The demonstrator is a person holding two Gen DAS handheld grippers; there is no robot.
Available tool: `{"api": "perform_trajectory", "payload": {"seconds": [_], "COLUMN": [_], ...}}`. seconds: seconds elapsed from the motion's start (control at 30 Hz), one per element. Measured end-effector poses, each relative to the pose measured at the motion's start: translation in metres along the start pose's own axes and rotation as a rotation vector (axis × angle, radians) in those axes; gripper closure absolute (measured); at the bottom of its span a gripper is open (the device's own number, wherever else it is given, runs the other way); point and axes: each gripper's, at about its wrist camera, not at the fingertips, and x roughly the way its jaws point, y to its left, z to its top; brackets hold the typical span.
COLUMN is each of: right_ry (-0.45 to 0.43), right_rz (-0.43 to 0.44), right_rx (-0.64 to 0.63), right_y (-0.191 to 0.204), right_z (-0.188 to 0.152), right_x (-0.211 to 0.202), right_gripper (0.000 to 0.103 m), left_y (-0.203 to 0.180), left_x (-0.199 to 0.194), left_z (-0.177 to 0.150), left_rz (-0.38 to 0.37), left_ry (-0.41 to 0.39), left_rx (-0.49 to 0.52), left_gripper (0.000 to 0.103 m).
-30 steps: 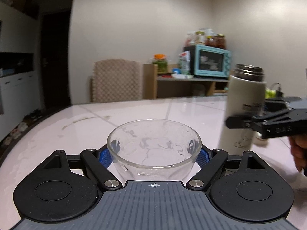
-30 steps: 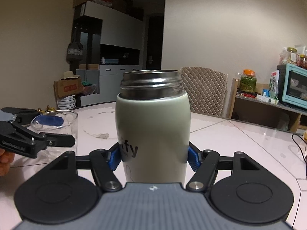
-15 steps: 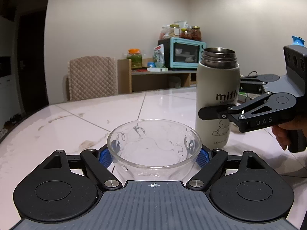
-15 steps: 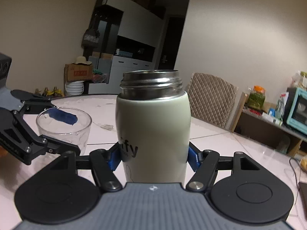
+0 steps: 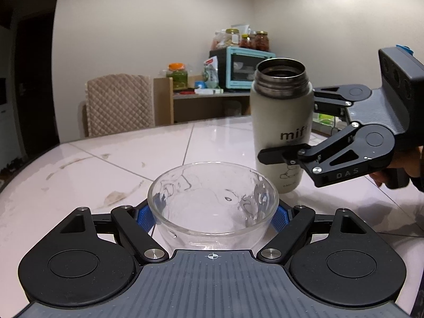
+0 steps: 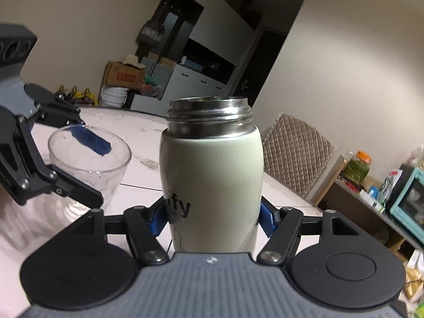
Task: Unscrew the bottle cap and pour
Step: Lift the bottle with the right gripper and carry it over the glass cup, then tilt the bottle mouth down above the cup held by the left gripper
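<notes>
Bottle, cap off, steel neck open, sitting pinched between blue pads of right gripper, leaning slightly toward glass. Glass sitting clamped between pads of left gripper, just left of bottle, apart from it. Both resting over pale table. Quilted chair standing beyond grippers.

Dim, warm indoor light from overhead. Soft glare on glossy table and steel rim of bottle. Heavy fisheye bending at edges (dark corners, walls curved). Slight softness in backgrounds; right wrist view tilted, shadows faint.
</notes>
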Motion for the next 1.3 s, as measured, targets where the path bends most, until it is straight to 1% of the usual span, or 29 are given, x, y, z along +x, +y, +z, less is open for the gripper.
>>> {"api": "perform_trajectory", "payload": {"seconds": [0.43, 0.87, 1.3], "right_ry": [0.002, 0.006, 0.014], "right_rz": [-0.033, -0.061, -0.113], "right_rx": [-0.247, -0.447, -0.642], "right_y": [0.032, 0.055, 0.077], "right_z": [0.006, 0.001, -0.006], "right_x": [0.004, 0.015, 0.027], "right_gripper": [0.033, 0.033, 0.033], "left_y": [0.009, 0.012, 0.018], "left_x": [0.005, 0.001, 0.002], "left_z": [0.003, 0.002, 0.001], "left_rz": [-0.037, -0.061, -0.084], "left_ry": [0.003, 0.003, 0.002], "left_rx": [0.016, 0.024, 0.030], "left_gripper": [0.016, 0.016, 0.016]}}
